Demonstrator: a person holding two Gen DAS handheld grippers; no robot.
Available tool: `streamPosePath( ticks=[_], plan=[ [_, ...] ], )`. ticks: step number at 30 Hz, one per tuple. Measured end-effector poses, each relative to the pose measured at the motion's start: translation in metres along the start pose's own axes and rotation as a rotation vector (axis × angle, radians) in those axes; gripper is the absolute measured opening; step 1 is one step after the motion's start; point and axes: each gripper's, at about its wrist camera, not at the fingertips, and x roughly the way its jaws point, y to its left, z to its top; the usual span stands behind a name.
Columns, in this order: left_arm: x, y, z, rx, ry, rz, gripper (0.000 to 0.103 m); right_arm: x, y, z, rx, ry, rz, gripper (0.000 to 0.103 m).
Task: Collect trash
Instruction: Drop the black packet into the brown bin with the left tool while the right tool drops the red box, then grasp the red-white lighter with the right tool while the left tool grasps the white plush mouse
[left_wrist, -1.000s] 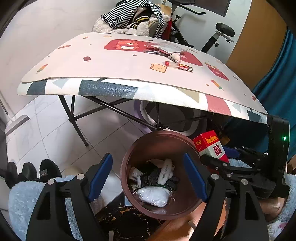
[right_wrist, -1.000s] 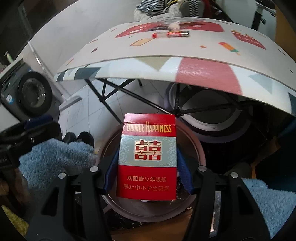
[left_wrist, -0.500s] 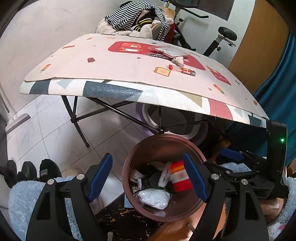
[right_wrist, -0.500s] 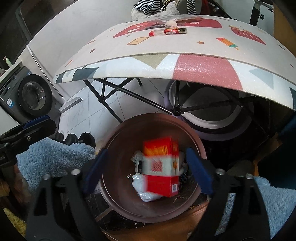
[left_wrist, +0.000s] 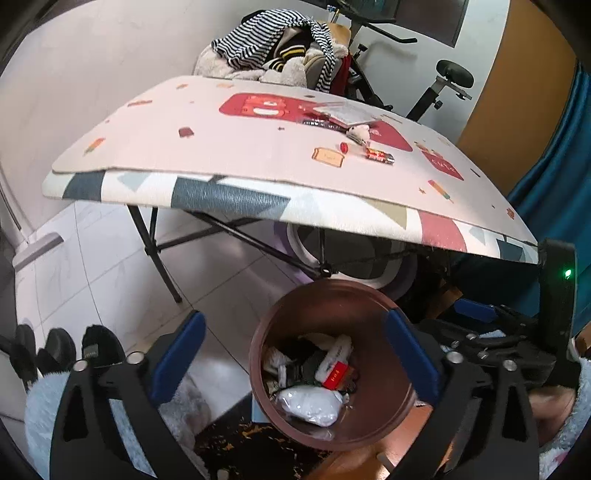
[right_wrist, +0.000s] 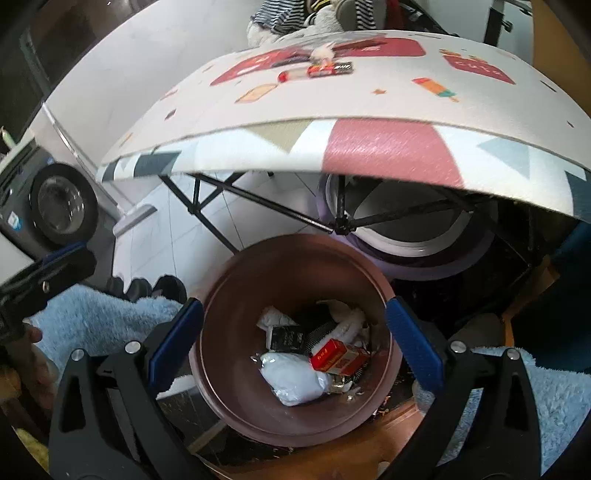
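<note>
A round brown bin (right_wrist: 295, 417) stands on the floor in front of a folding table (left_wrist: 221, 147) with a patterned cover; everything here is placed relative to that bin. To its left, the left gripper (left_wrist: 295, 354) hovers above the rim with its jaws spread as wide as they go, having just opened further, and nothing between them. Directly over the bin's mouth, the right gripper (right_wrist: 293, 339) has also just opened fully and is empty. A second ago it held a red cigarette pack (right_wrist: 334, 356); that pack now lies inside the bin, on top of a white plastic bag (right_wrist: 293, 380) and other scraps. So this piece is binned. Beyond the bin, on the tabletop, small wrappers (left_wrist: 378, 155) and a crumpled tissue (left_wrist: 358, 131) remain, likely next to collect.
</note>
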Motion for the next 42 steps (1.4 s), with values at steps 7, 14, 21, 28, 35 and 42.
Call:
streamPosePath(
  ticks=[7, 14, 21, 28, 35, 42],
  plan=[
    [-0.004, 0.003, 0.020, 0.053, -0.077, 0.074, 0.097, -0.016, -0.007, 0.027, 0.025, -0.060, 0.015, 0.097],
    [-0.008, 0.023, 0.057, 0.011, -0.177, 0.102, 0.097, -0.014, -0.001, 0.090, 0.004, -0.102, -0.019, 0.097],
    [-0.008, 0.047, 0.088, -0.042, -0.235, 0.129, 0.097, 0.025, 0.000, 0.161, 0.028, -0.104, -0.129, 0.097],
    [-0.005, 0.063, 0.092, -0.081, -0.241, 0.119, 0.097, 0.074, 0.002, 0.201, 0.061, -0.044, -0.215, 0.097],
    [0.003, 0.067, 0.092, -0.075, -0.228, 0.133, 0.097, 0.095, 0.012, 0.214, 0.035, -0.017, -0.332, 0.098],
    [0.009, 0.064, 0.098, -0.093, -0.199, 0.103, 0.097, 0.099, 0.014, 0.217, 0.002, -0.011, -0.349, 0.095]
  ],
)
